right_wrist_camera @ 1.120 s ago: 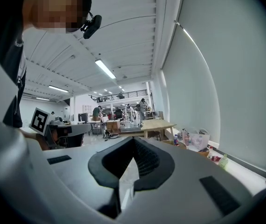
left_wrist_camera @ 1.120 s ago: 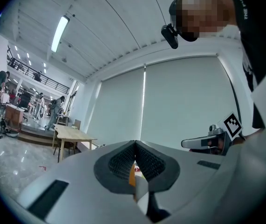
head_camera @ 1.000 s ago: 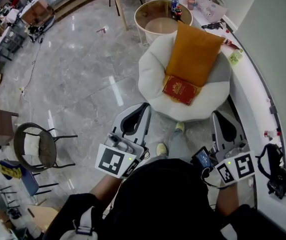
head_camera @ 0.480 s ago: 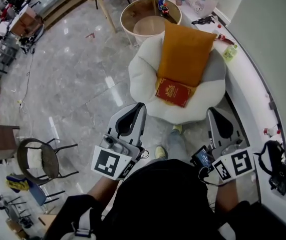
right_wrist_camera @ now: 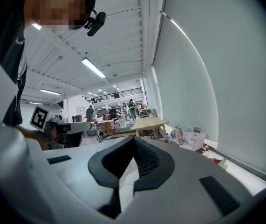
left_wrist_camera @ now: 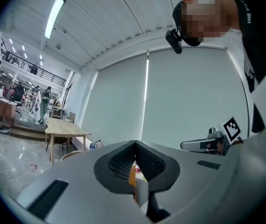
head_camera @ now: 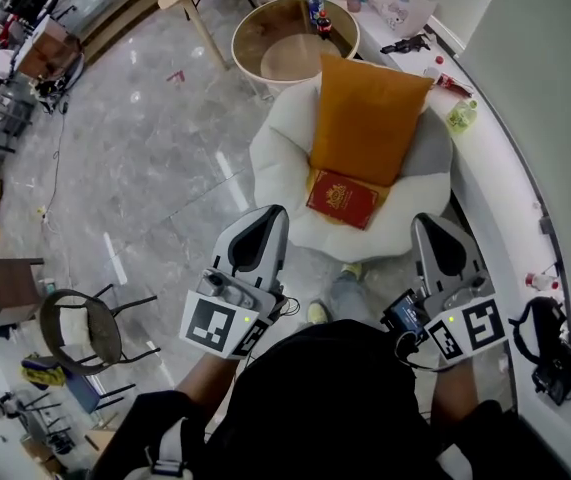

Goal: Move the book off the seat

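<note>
You stand in a big open lab hall with a polished stone floor (head_camera: 145,148), a strip light (left_wrist_camera: 54,17), a mezzanine (right_wrist_camera: 114,96) and cluttered workbenches (head_camera: 43,40).

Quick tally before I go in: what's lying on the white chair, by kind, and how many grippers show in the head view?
Red book: 1
Orange cushion: 1
Grippers: 2, the left gripper and the right gripper
Total: 4

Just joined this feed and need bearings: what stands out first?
A big orange cushion leans against the back of a round white chair, upper middle of the head view. A red book lies on the seat at the cushion's lower edge. Nearer the person, the left gripper and right gripper sit short of the chair, both shut and empty.
</note>
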Motion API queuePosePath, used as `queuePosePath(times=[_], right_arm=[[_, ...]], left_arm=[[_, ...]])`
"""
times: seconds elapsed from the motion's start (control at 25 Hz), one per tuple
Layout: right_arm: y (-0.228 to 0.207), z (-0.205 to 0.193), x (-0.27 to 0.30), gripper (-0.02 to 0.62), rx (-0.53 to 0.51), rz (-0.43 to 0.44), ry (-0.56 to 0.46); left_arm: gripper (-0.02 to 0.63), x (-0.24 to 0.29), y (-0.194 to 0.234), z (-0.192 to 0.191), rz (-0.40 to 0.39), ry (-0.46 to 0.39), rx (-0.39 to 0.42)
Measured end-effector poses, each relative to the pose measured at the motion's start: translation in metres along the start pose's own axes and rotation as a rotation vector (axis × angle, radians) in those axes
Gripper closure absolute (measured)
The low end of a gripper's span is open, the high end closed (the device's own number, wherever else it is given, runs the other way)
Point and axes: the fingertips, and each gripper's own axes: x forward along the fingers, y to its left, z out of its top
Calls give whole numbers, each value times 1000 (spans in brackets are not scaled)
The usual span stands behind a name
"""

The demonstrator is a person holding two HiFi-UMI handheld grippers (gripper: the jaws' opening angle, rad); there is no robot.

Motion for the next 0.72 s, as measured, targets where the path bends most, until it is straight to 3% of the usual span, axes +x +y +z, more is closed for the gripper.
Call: queuePosePath(times=[0.72], right_arm=[[-78,-7,51,582,54,68,27]], left_arm=[[595,85,11,-11,27,76,44]])
